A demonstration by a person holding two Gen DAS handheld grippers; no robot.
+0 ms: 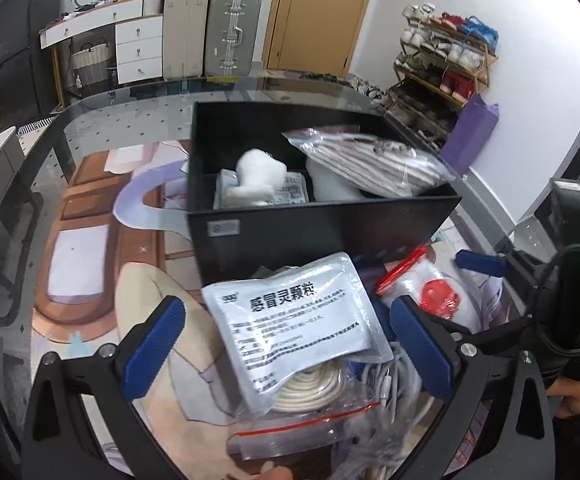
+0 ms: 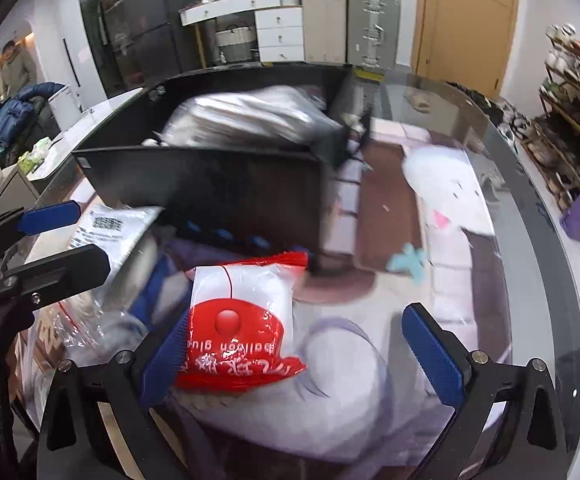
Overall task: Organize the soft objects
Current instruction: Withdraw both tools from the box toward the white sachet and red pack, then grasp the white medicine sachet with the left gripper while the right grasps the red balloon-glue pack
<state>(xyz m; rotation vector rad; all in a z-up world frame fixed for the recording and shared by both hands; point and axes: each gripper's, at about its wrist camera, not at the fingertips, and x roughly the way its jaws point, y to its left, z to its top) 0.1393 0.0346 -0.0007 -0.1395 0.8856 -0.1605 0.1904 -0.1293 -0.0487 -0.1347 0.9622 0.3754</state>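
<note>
A black storage box (image 1: 321,224) stands on the glass table and holds a white plush toy (image 1: 260,174), a packet and a bagged striped cloth (image 1: 373,162). In front of it lies a pile: a white medicine pouch (image 1: 293,320), a clear zip bag of coiled cable (image 1: 313,396) and a red-and-white balloon-glue packet (image 1: 433,292). My left gripper (image 1: 290,348) is open, its jaws either side of the pouch. My right gripper (image 2: 309,352) is open; the glue packet (image 2: 242,320) lies by its left finger (image 2: 166,352). The box (image 2: 210,176) shows behind.
The round glass table (image 2: 529,208) covers a printed mat (image 1: 90,264). Suitcases (image 1: 214,32), a white drawer unit (image 1: 138,48), a shoe rack (image 1: 445,64), a purple bag (image 1: 469,132) and a door (image 1: 321,12) stand beyond. The other gripper (image 2: 46,216) shows at the right wrist view's left edge.
</note>
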